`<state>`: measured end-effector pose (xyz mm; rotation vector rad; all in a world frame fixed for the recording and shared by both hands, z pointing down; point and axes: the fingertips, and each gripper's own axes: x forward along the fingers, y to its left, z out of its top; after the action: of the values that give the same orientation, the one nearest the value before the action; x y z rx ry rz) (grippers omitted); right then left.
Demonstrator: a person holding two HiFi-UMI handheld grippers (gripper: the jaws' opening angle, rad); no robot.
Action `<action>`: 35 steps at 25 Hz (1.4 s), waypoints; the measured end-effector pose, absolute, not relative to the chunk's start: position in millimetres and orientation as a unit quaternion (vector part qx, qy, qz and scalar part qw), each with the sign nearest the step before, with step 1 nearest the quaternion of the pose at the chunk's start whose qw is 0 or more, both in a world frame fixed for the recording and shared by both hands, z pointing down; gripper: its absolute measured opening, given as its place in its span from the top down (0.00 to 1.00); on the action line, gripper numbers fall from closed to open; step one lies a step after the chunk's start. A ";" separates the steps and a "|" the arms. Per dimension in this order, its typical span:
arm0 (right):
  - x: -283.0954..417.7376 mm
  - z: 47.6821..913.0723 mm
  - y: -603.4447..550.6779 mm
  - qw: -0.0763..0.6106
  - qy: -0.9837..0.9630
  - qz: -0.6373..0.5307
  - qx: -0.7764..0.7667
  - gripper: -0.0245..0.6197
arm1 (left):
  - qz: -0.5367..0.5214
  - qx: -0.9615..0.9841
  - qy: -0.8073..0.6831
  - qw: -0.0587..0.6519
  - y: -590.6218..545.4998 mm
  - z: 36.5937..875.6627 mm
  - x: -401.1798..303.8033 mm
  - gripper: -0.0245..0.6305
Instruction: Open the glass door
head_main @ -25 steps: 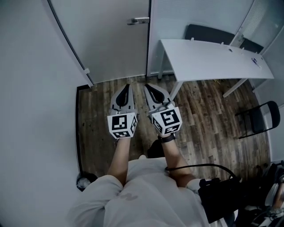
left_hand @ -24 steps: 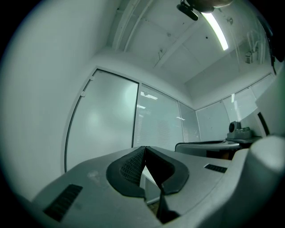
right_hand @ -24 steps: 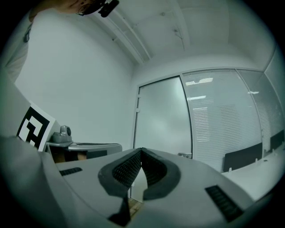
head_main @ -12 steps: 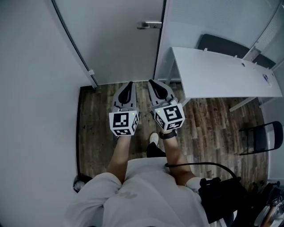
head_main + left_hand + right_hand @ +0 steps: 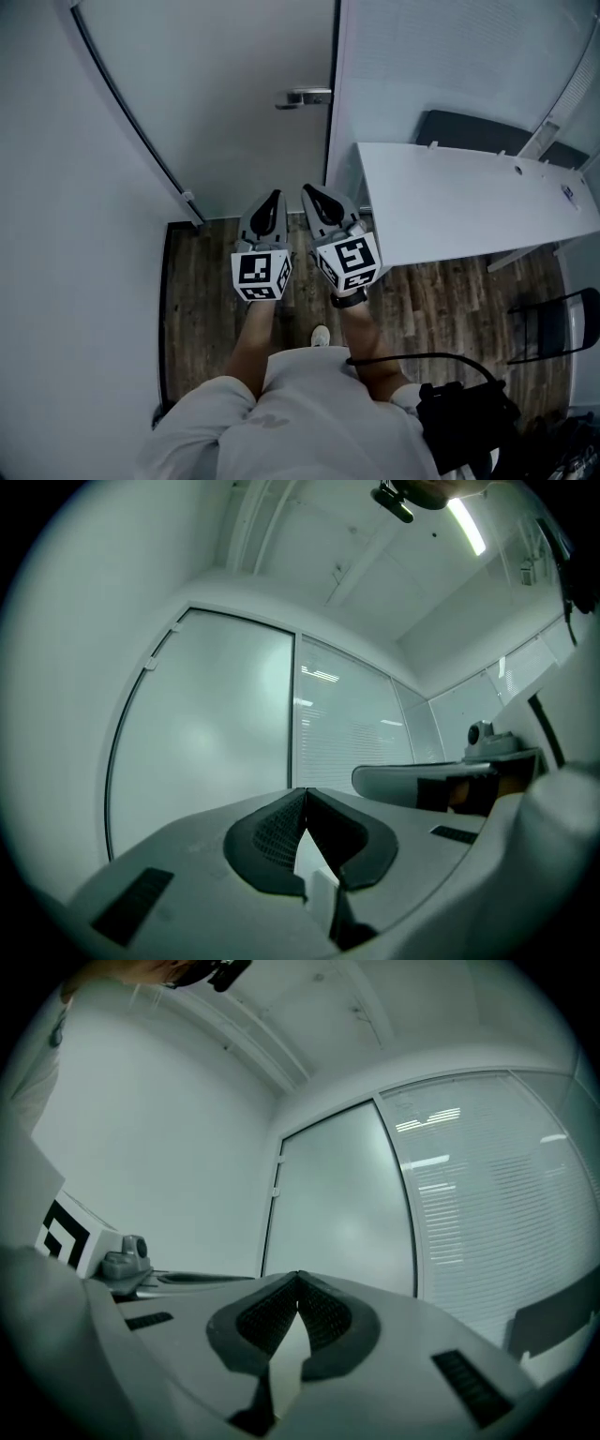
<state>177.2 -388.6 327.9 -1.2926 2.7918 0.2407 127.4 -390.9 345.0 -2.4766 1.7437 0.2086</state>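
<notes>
A frosted glass door (image 5: 225, 103) stands ahead, with a metal lever handle (image 5: 307, 96) near its right edge. The same door (image 5: 206, 724) fills the left gripper view, and the door (image 5: 342, 1204) shows in the right gripper view too. My left gripper (image 5: 273, 195) is shut and holds nothing. Beside it my right gripper (image 5: 307, 190) is also shut and empty. Both point at the door, side by side, a short way short of it and below the handle. In the gripper views the left gripper (image 5: 306, 790) and right gripper (image 5: 298, 1276) have their jaws pressed together.
A white wall (image 5: 66, 244) runs along the left. A frosted glass panel (image 5: 450, 56) stands right of the door. A white desk (image 5: 478, 206) reaches close to my right gripper, with dark chairs (image 5: 553, 323) around it. Dark wood floor (image 5: 202, 281) lies underfoot.
Both grippers, still shut, have moved forward toward the door together with the person. The door and its handle now lie closer, and the desk has come up beside the right gripper.
</notes>
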 end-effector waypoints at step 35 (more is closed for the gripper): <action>223.8 353.7 -741.6 -0.007 0.852 0.052 -0.521 0.96 | -0.029 -0.869 0.488 0.079 -771.6 373.1 134.9 0.96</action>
<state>223.8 -741.6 353.7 -1.6431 2.6896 0.1655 134.9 -771.6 373.1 -2.6013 1.4598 -0.0870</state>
